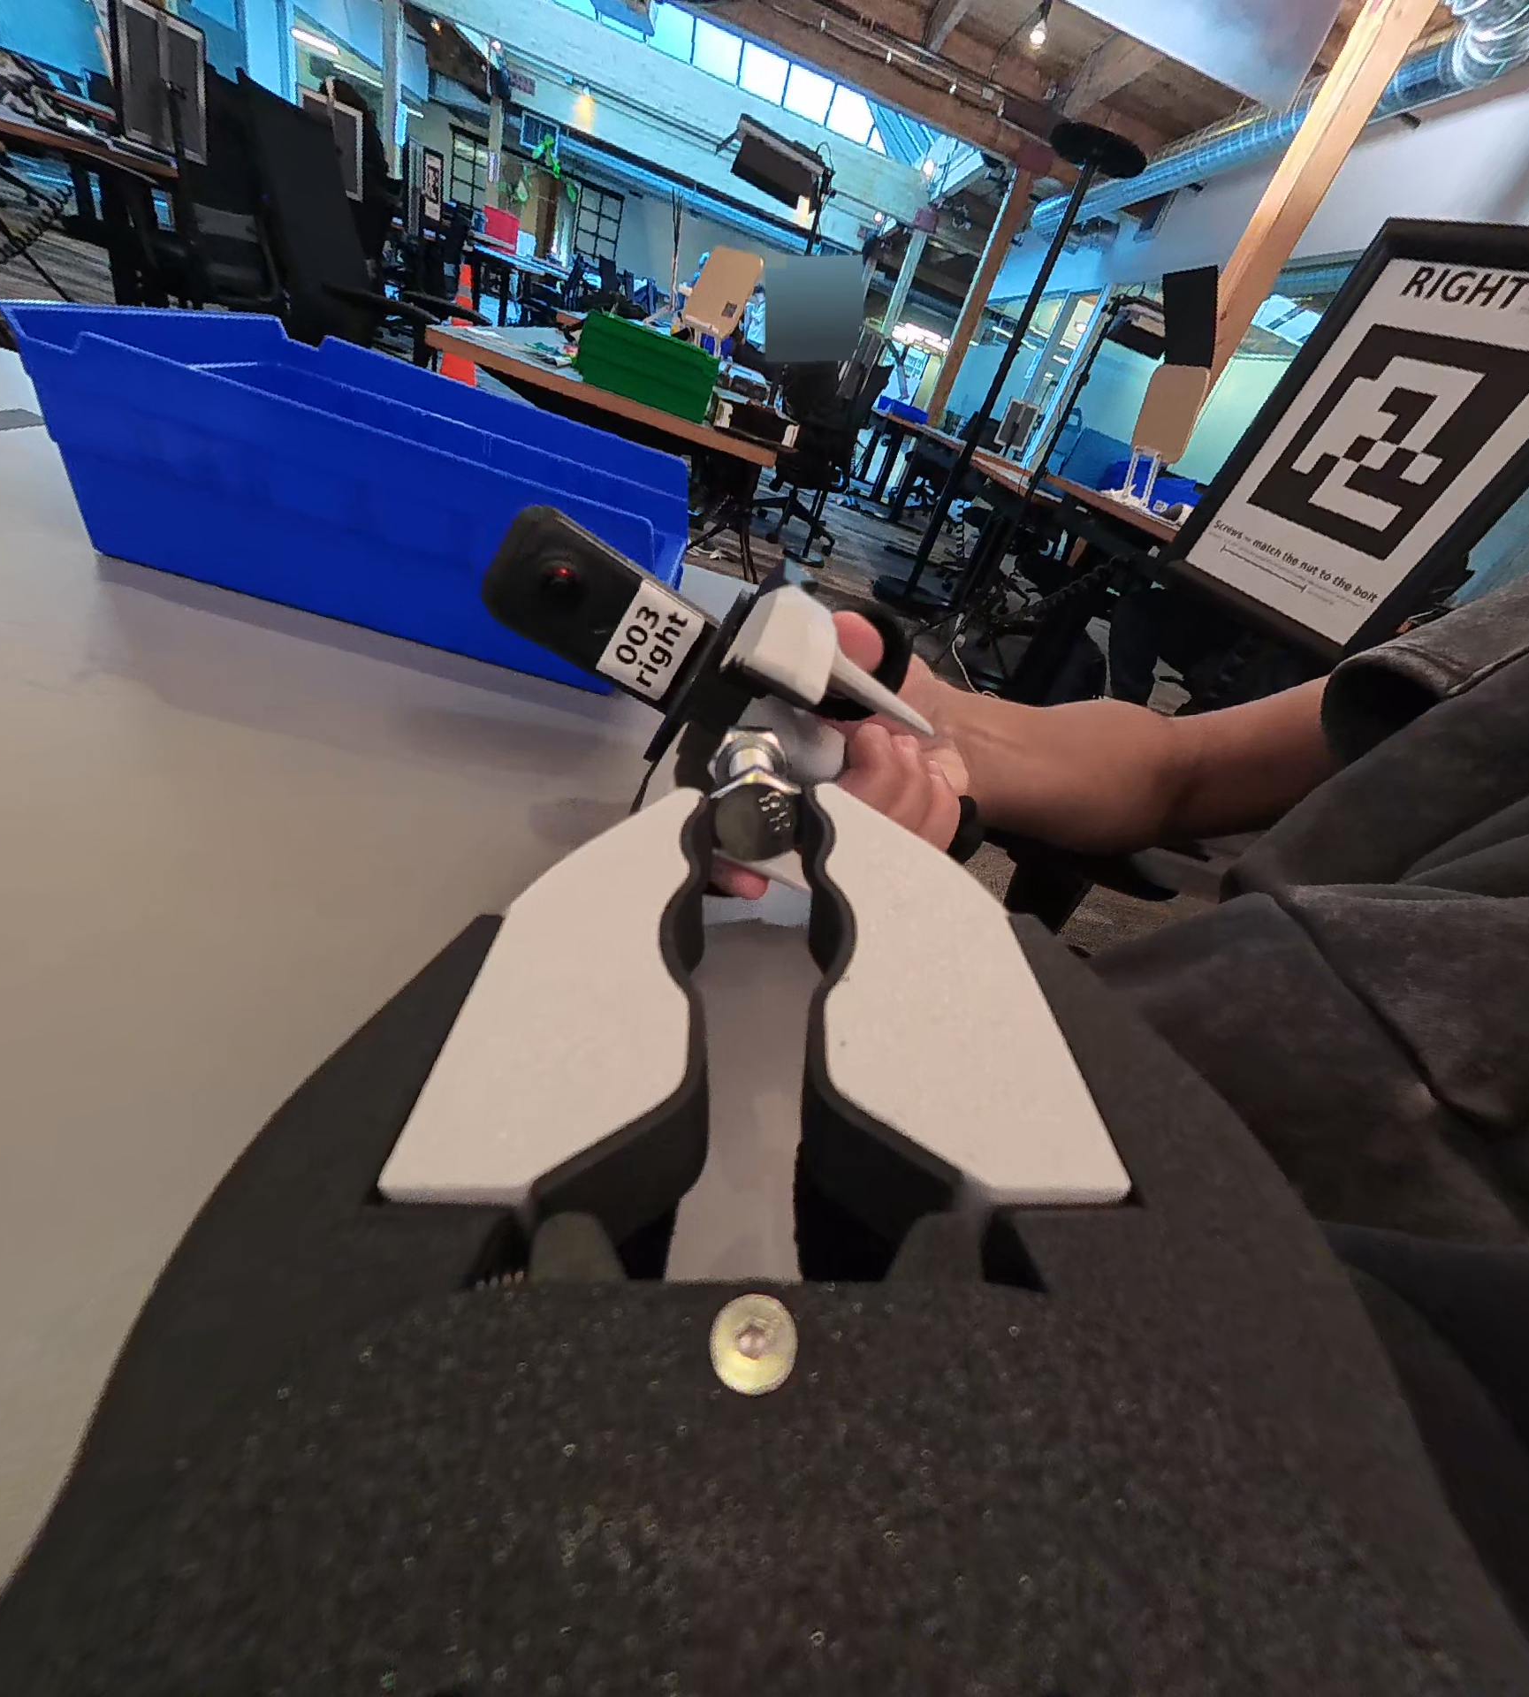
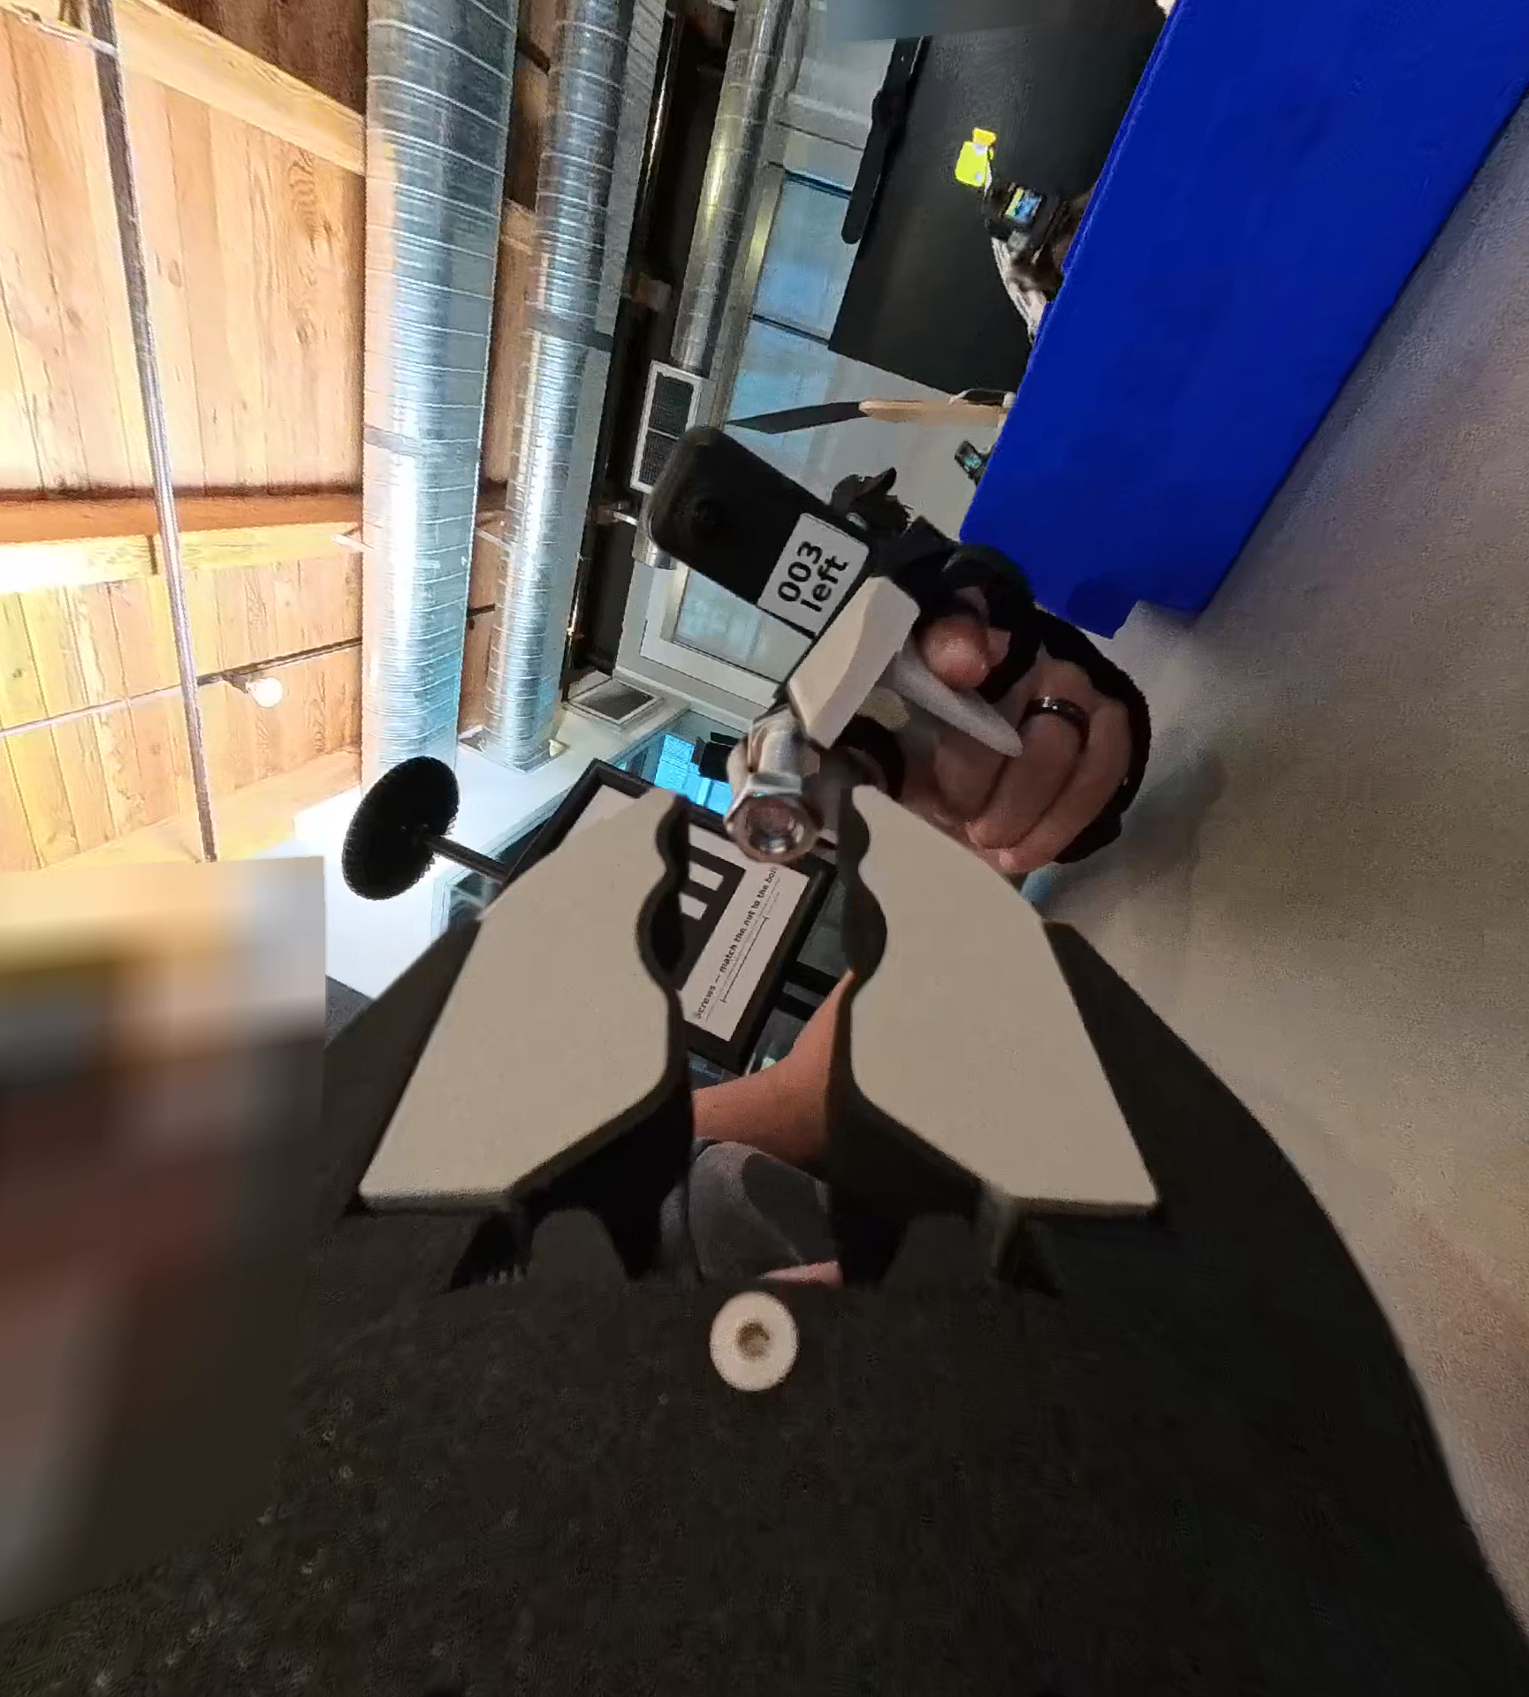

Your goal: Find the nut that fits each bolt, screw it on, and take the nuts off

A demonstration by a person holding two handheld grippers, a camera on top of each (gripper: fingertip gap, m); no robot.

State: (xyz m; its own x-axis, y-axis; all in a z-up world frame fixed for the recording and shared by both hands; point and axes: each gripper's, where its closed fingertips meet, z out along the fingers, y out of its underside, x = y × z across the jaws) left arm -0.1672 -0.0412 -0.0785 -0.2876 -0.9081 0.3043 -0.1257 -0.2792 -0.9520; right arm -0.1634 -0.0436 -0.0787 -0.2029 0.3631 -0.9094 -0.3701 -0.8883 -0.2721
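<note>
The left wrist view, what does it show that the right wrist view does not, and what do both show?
Only the left wrist view shows the bolt head-on, clamped in the left tongs, and green bins on a far desk.

Only the right wrist view shows the nut end-on with the bolt tip inside it, the right tongs apart beside it, and the ceiling ducts.

Both show the blue bin and the framed marker sign.

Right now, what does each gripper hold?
Left gripper: shut on the bolt head.
Right gripper: fingers around the nut; grip cannot be told.
</note>
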